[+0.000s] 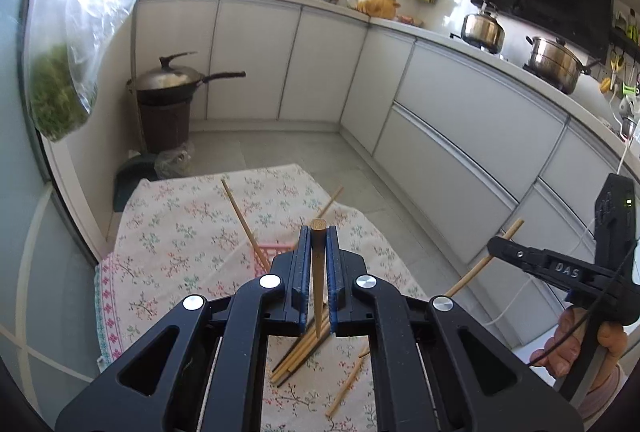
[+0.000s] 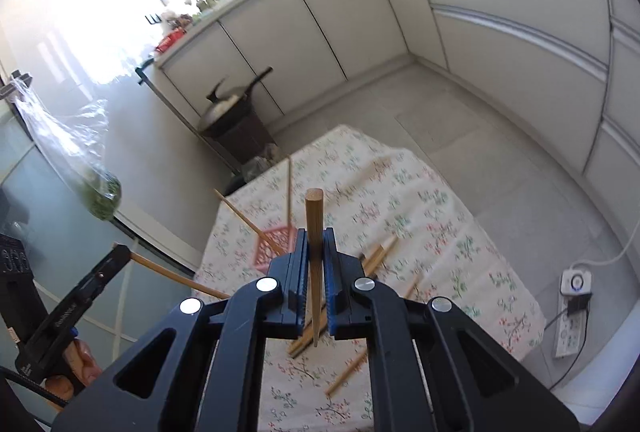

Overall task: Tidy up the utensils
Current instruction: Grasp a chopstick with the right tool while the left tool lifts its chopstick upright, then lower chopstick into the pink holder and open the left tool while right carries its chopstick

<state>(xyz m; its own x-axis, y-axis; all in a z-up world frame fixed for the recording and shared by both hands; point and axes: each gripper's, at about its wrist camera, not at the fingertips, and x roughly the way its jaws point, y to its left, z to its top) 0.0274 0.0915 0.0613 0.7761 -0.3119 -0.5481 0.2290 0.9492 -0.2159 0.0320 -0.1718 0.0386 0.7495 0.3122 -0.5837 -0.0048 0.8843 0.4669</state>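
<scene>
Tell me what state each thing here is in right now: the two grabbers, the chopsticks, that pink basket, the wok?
left gripper: shut on a chopstick, lifted off the cloth.
right gripper: shut on a second chopstick, also lifted.
loose chopsticks: scattered flat on the floral cloth.
pink basket: on the cloth, two chopsticks leaning in it.
wok: lidded, atop a dark bin.

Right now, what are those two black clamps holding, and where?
Each tool, left and right, pinches one bamboo chopstick just below its thick end.
</scene>
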